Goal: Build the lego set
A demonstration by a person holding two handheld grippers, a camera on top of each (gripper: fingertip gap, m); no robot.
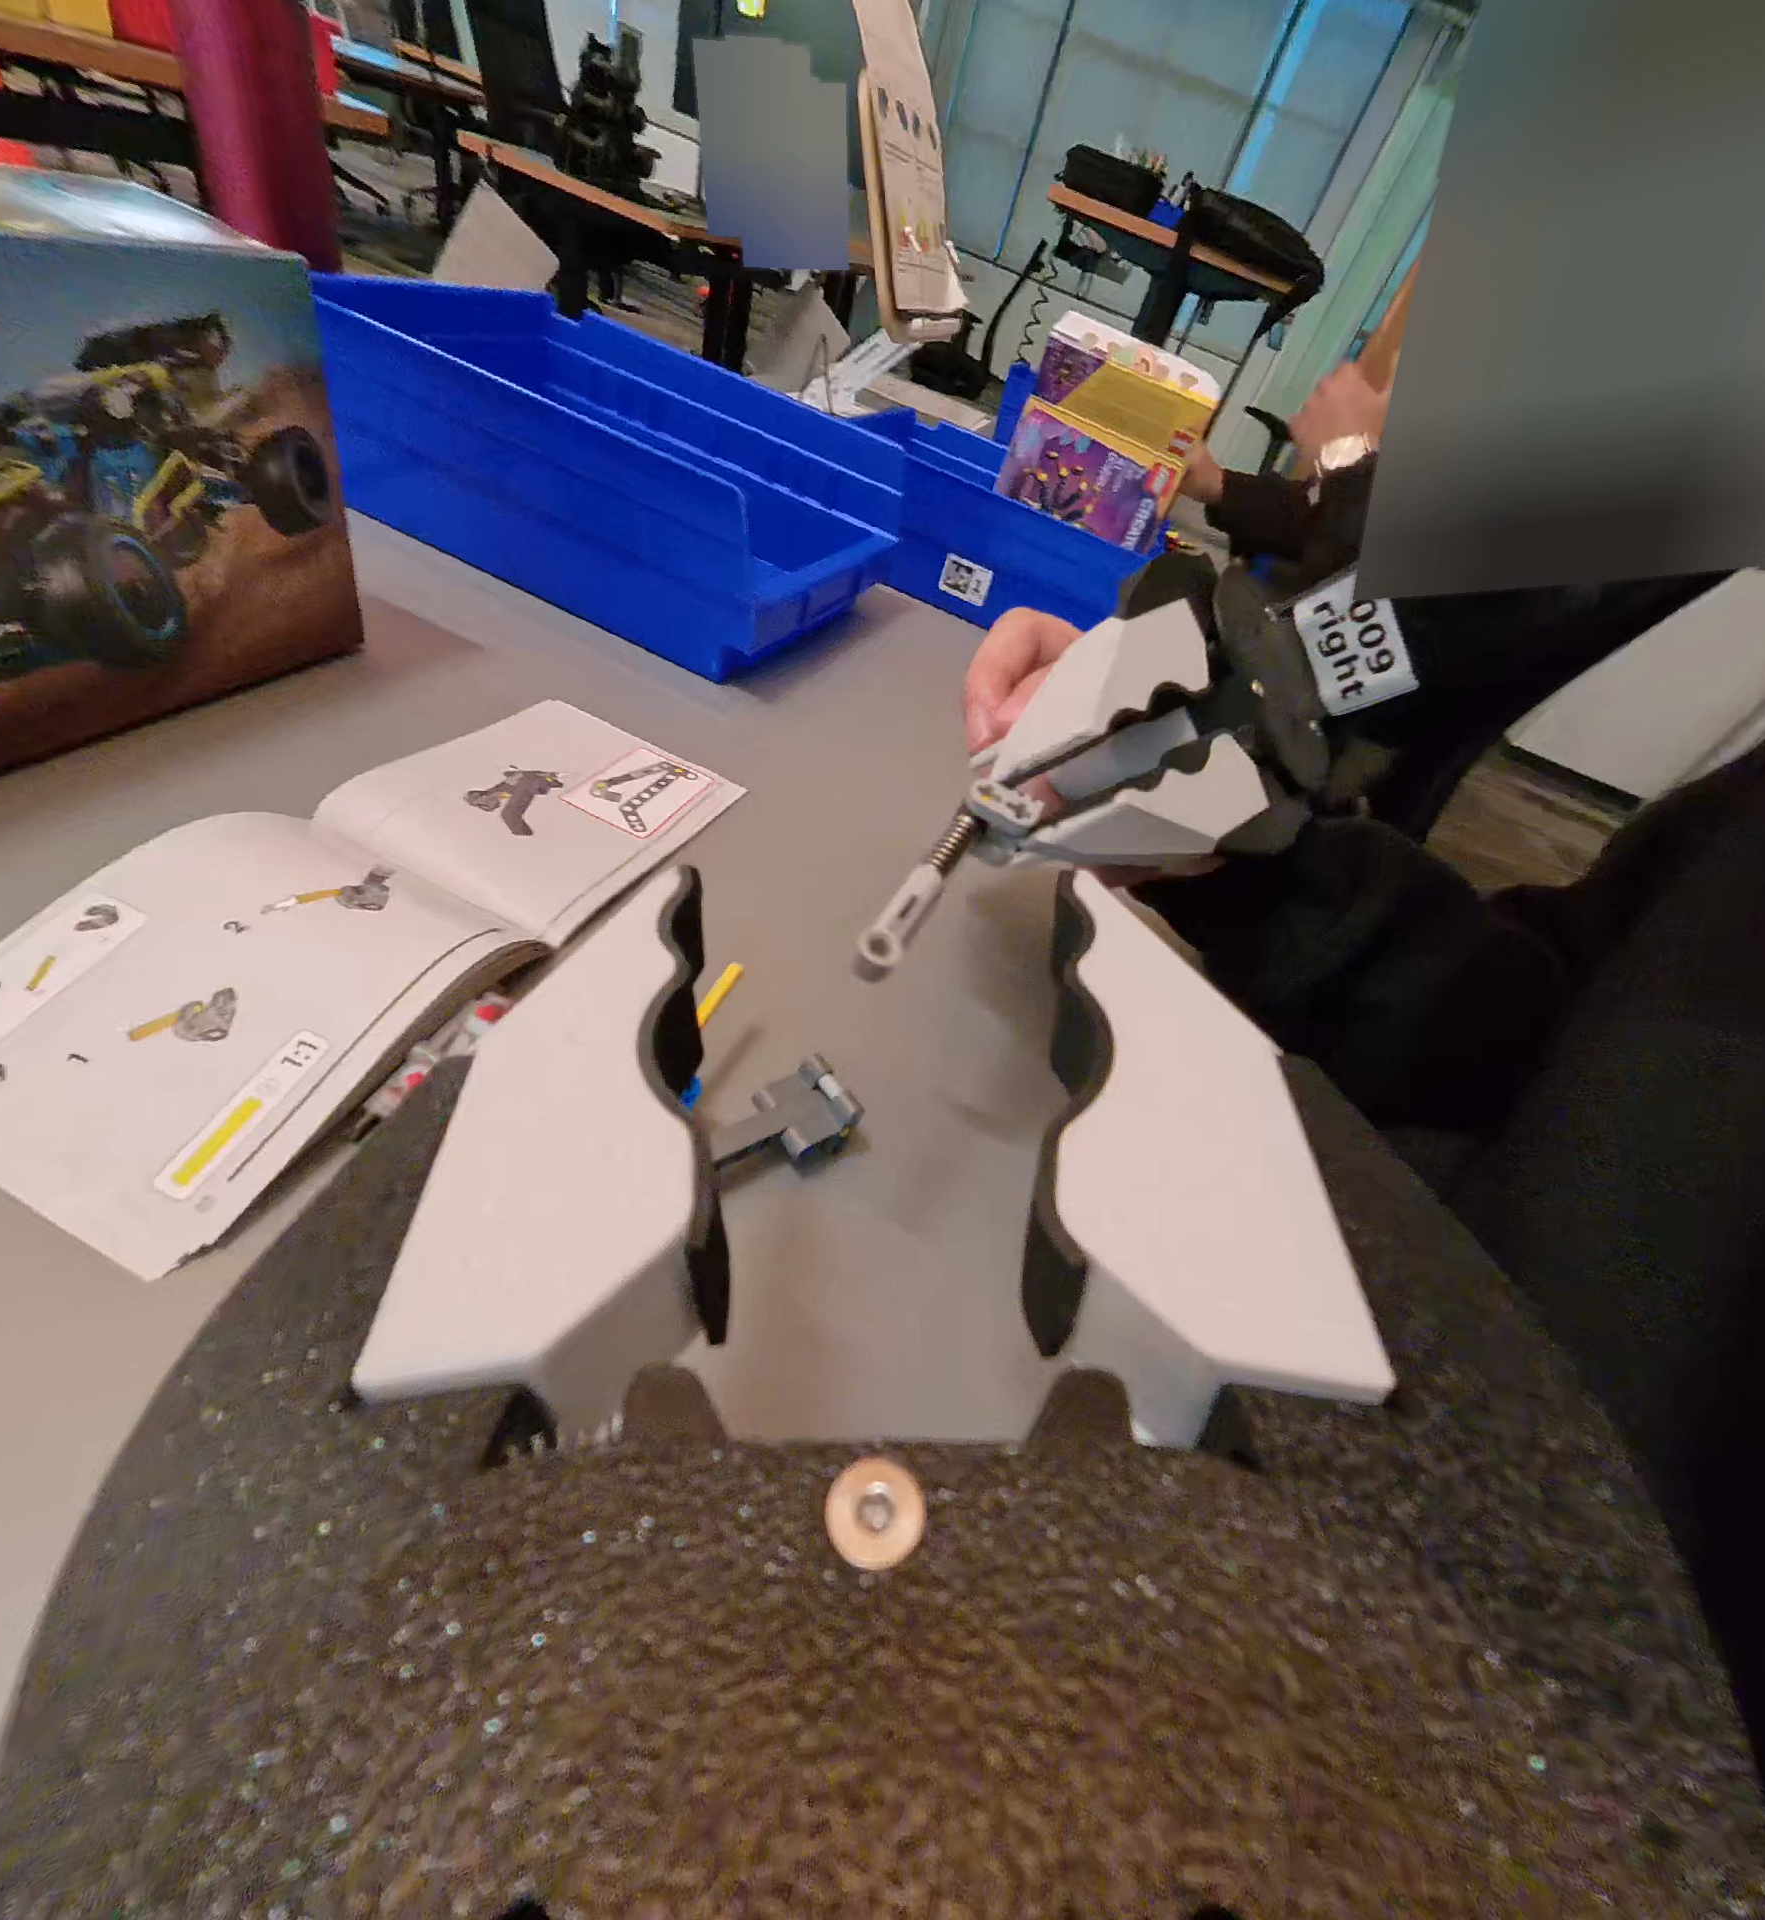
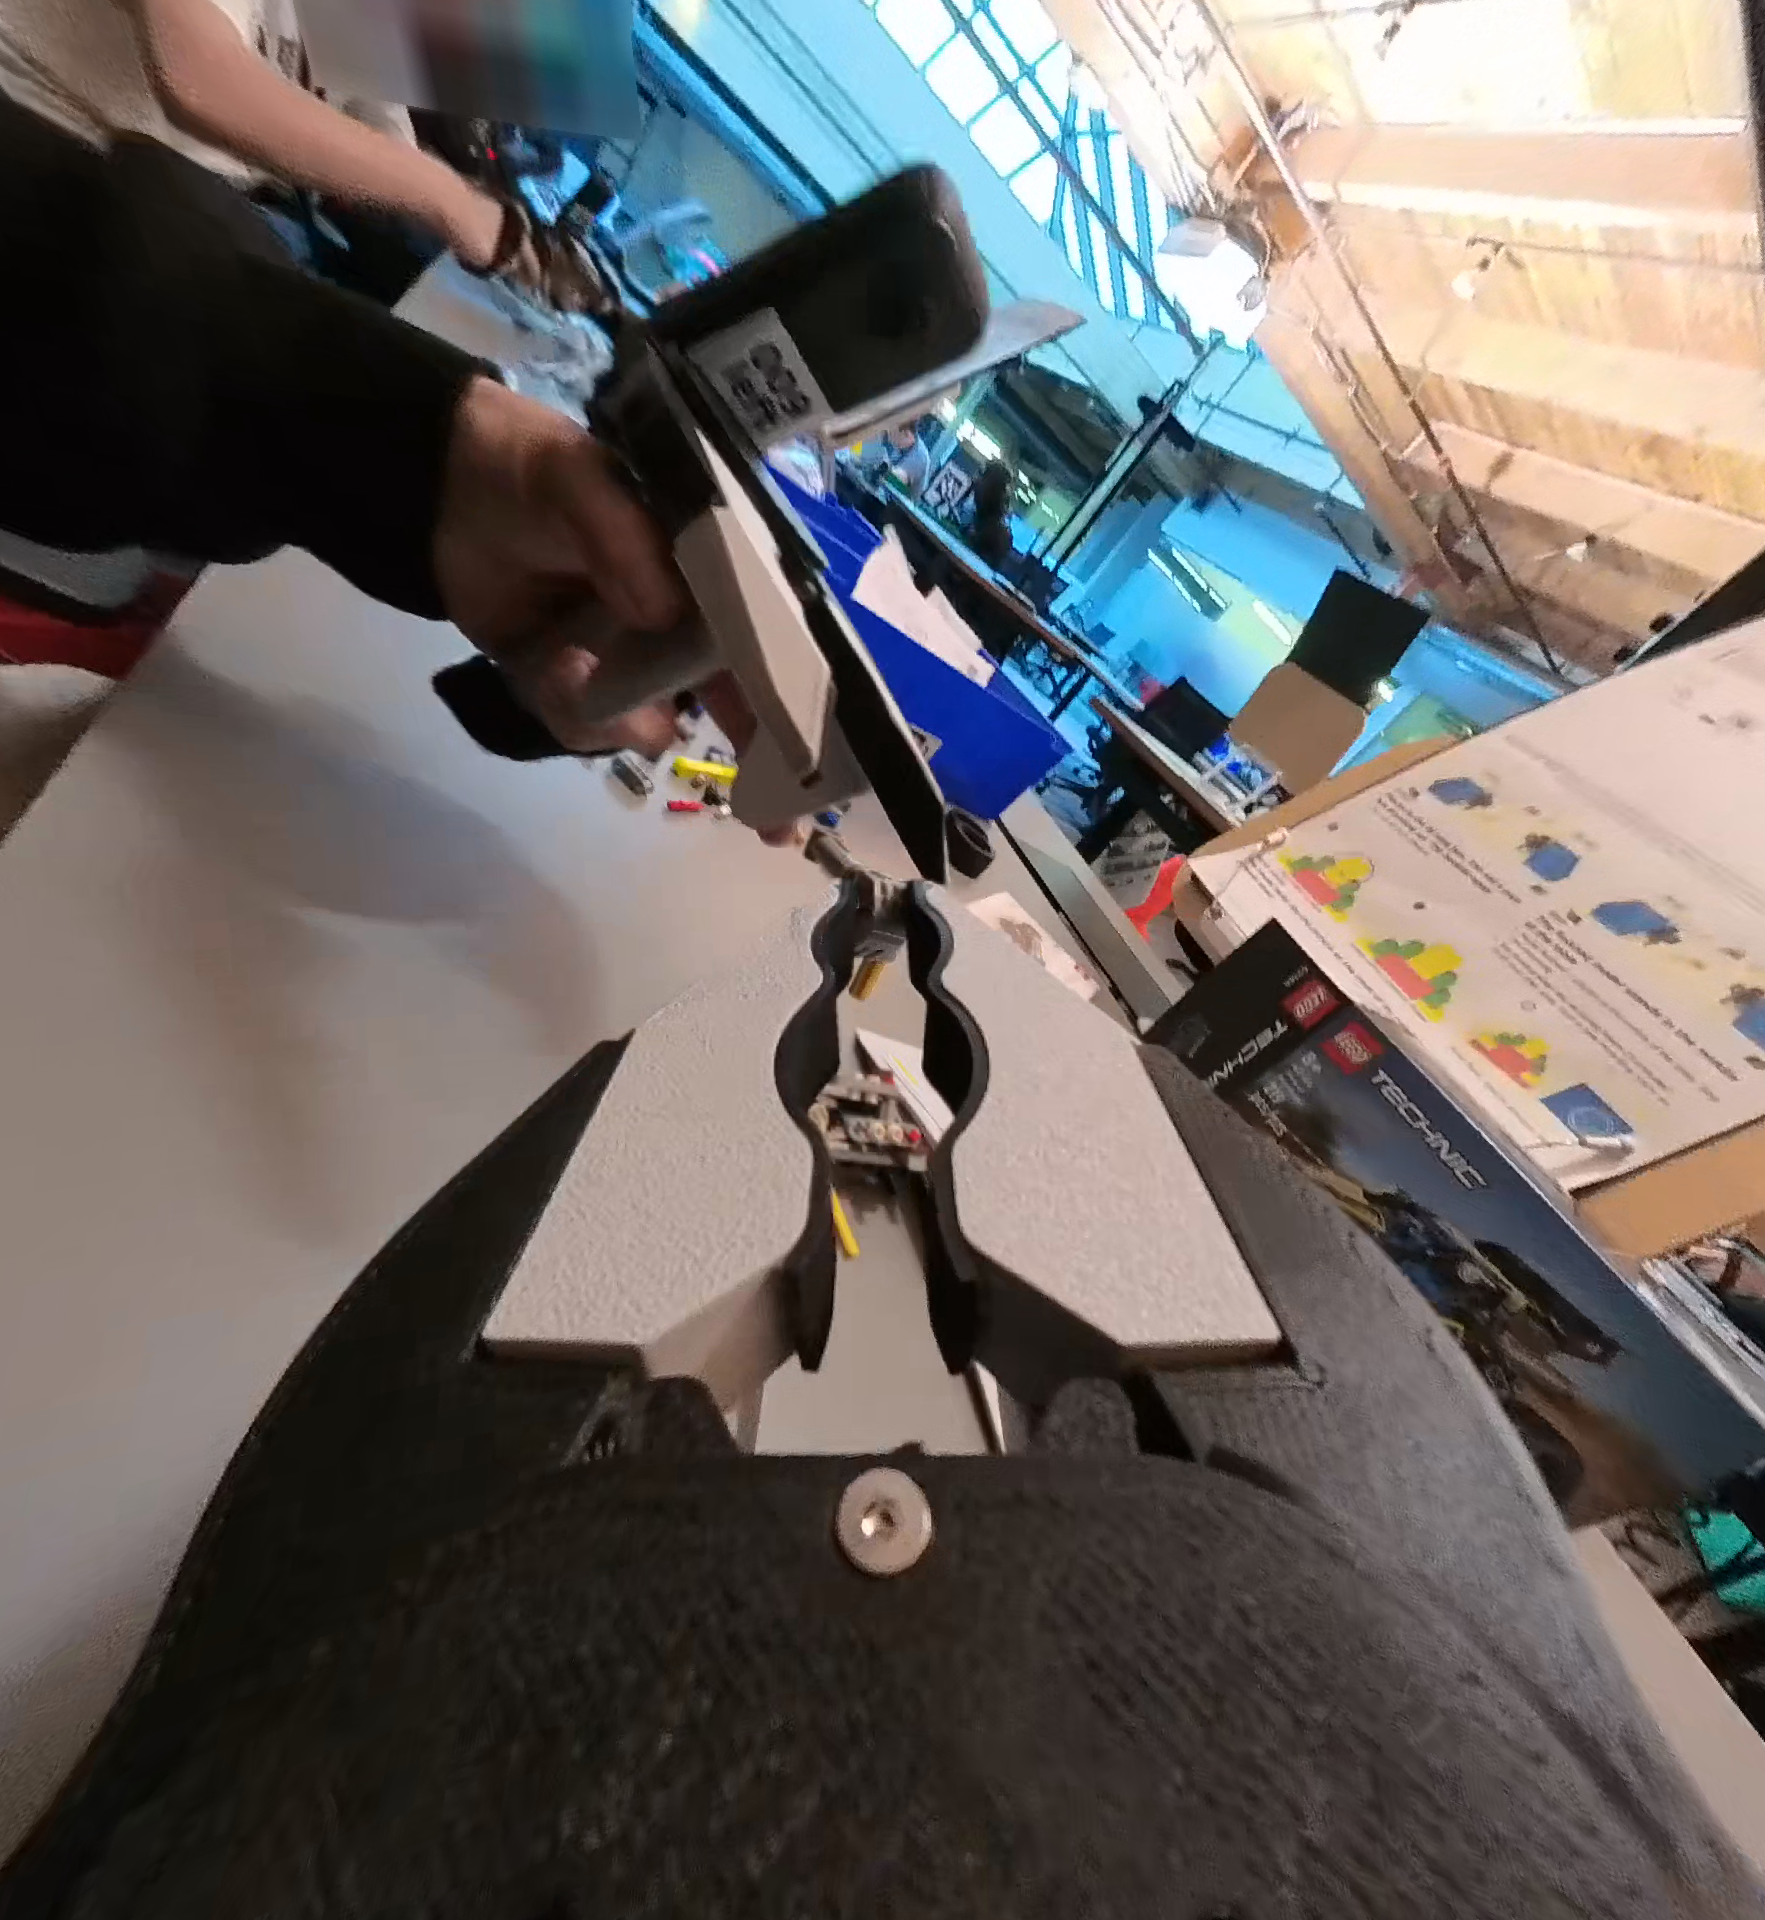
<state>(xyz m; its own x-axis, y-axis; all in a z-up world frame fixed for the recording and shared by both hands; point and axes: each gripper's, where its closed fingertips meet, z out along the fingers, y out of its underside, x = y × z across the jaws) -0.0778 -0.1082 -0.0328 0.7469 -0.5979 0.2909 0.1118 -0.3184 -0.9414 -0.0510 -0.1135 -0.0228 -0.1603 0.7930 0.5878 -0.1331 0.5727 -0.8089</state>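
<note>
The right gripper (image 1: 1003, 821) has its tips pinched shut on one end of a grey shock-absorber piece (image 1: 909, 899), spring and all, which hangs out over the table. The left gripper (image 1: 873, 1023) stands wide open and empty above a small grey assembly (image 1: 790, 1117) with a yellow rod (image 1: 720, 992) just beside it.

The grip is only at the very end — a nudge from the other tongs could swivel the piece or flick it loose. The open tongs could also scatter the small parts below if they come down crooked.

The table (image 1: 504, 727) is smooth pale grey, so parts would skid. An open instruction booklet (image 1: 265, 966), the set's box (image 1: 119, 488) and blue bins (image 1: 597, 468) lie on it. Beyond is a workshop — benches and, I think, tall windows.
</note>
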